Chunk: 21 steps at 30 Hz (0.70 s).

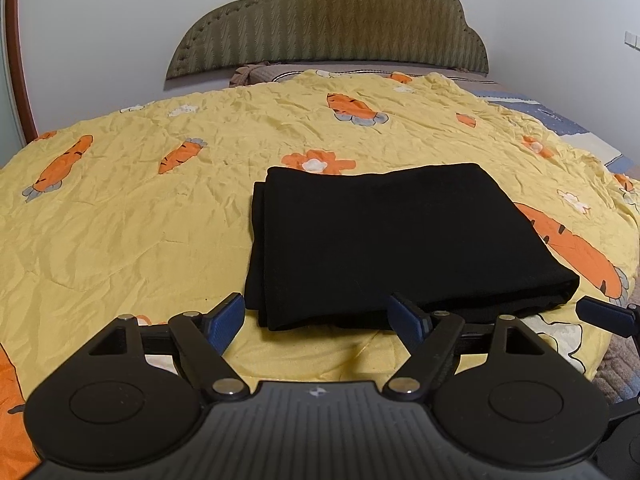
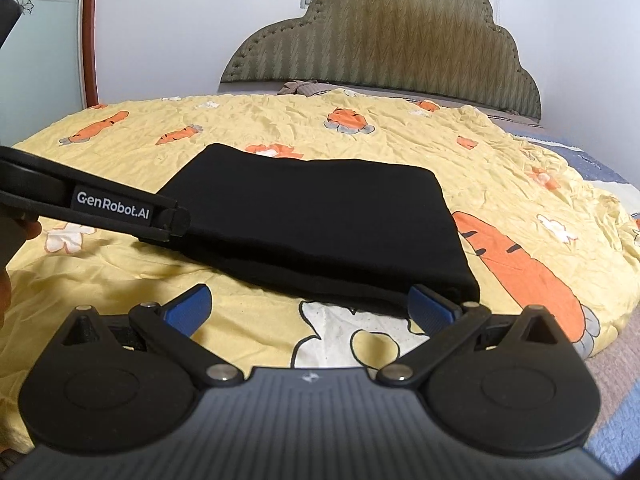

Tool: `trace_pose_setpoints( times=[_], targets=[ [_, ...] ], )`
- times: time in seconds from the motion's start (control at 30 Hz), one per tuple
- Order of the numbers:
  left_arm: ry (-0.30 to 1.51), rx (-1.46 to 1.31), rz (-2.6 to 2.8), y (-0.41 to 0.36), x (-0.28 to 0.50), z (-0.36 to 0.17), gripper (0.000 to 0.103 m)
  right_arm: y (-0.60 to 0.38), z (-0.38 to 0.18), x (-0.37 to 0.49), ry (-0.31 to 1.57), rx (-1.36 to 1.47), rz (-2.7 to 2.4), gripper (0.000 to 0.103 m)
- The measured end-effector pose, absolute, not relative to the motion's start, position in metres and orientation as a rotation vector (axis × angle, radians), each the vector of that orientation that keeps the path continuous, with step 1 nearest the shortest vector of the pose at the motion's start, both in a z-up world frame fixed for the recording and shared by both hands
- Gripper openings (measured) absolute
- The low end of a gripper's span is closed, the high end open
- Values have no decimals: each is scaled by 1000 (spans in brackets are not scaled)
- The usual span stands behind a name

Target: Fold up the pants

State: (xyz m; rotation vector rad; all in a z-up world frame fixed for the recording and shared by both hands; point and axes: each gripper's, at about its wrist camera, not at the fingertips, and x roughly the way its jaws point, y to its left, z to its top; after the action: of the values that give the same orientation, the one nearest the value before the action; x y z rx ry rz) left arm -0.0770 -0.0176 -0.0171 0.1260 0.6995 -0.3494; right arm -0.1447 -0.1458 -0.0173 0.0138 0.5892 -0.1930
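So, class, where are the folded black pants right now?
The black pants lie folded on the yellow carrot quilt, just beyond both open grippers.

- The folded black pants (image 1: 400, 240) are the only raised thing on the bed's yellow quilt (image 1: 140, 220), lying near its front edge.
- Bare quilt runs wide from the pants to the bed's left edge, and a broad stretch reaches back to the headboard (image 1: 332, 20).
- Toward the right edge there is a narrower strip of bare quilt.
- The left claw (image 1: 316, 320) stands with jaws apart at the pants' front edge, and the right claw (image 2: 312, 308) likewise.
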Motion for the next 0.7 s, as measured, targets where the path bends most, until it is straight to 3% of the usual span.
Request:
trace_pose_setpoints(
  times=[0.7],
  targets=[
    [645, 222, -306, -27, -80, -20, 78, -153, -24, -142, 597, 46, -178, 103]
  ],
)
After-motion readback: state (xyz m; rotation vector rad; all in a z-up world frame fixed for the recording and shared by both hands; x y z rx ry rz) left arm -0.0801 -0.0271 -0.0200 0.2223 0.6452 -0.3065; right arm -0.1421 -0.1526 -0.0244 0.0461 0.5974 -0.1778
